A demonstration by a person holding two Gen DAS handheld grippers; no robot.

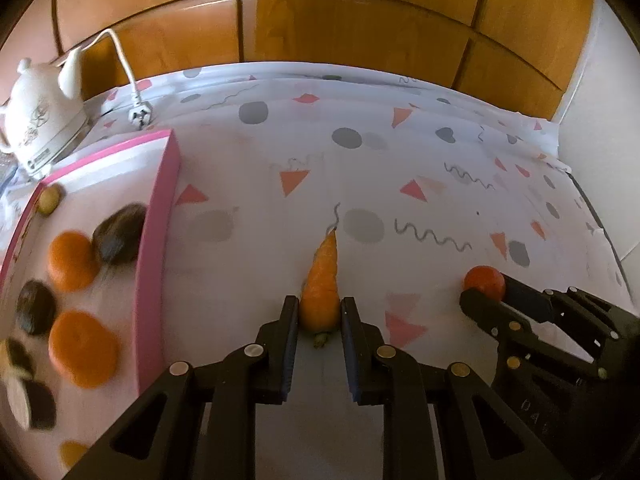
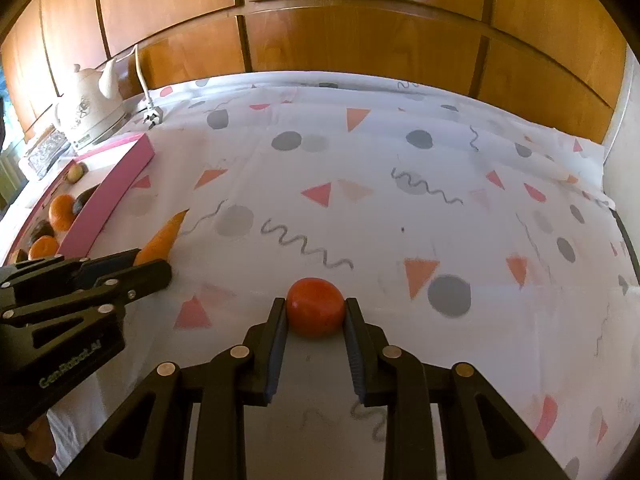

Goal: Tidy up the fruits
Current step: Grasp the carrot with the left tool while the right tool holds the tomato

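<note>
A white tablecloth [image 2: 400, 208] printed with grey dots, pink triangles and squiggles covers the table, backed by glossy wooden cabinet doors [image 2: 360, 40], with a white kettle [image 1: 40, 116] at the left corner.

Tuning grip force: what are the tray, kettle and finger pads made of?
Tray: looks like matte pink card, thin flat walls. Kettle: probably glazed white ceramic, with a soft sheen and printed motif. Finger pads: likely rubber, ribbed dark blue-grey faces on black, seemingly plastic fingers.

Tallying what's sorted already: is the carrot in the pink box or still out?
Out. The carrot lies on the tablecloth beside the pink box, between the left gripper fingers.
</note>
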